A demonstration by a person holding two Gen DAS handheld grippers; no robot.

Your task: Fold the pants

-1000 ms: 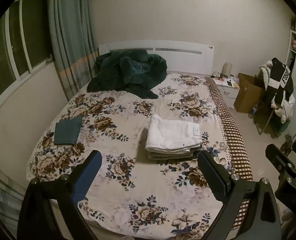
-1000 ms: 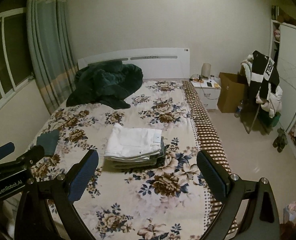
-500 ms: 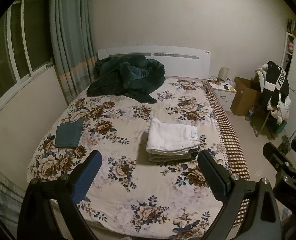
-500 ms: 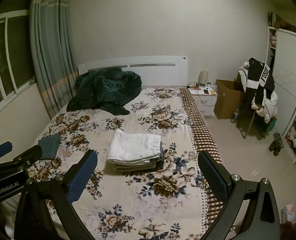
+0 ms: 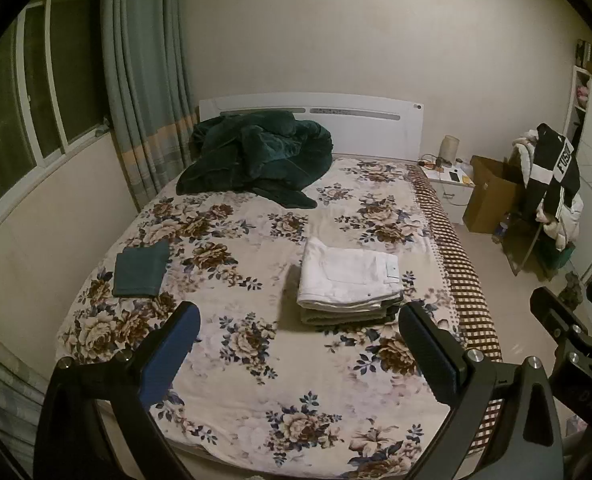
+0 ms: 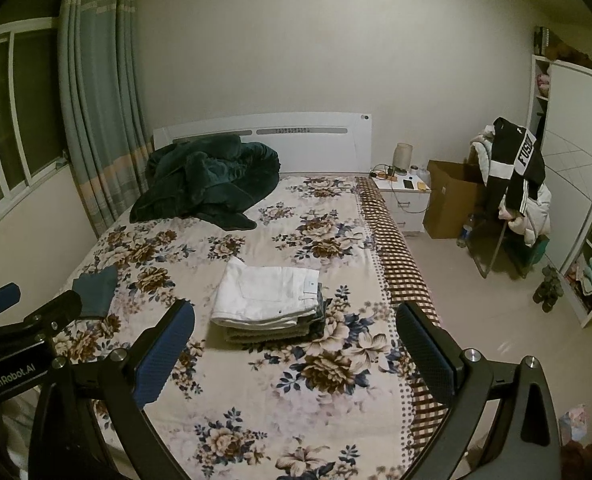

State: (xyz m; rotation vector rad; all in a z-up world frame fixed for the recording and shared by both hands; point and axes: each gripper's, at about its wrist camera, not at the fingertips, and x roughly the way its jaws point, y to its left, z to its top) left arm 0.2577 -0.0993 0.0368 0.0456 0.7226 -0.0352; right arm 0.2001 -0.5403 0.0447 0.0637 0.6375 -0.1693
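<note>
Folded white pants (image 5: 348,278) lie on top of a stack of folded pants in the middle of the floral bed (image 5: 256,360); the stack also shows in the right wrist view (image 6: 266,296). A folded dark teal garment (image 5: 140,269) lies alone near the bed's left edge, also seen in the right wrist view (image 6: 96,290). My left gripper (image 5: 298,350) is open and empty, held back above the foot of the bed. My right gripper (image 6: 296,348) is open and empty too, well short of the stack.
A crumpled dark green blanket (image 5: 256,160) lies by the white headboard (image 5: 360,124). A nightstand (image 6: 404,196), a cardboard box (image 6: 450,204) and a chair piled with clothes (image 6: 512,188) stand right of the bed. Curtains (image 5: 144,80) and a window are on the left.
Both grippers have pulled back and up from the bed, so the stack looks smaller and farther. Nothing on the bed has moved.
</note>
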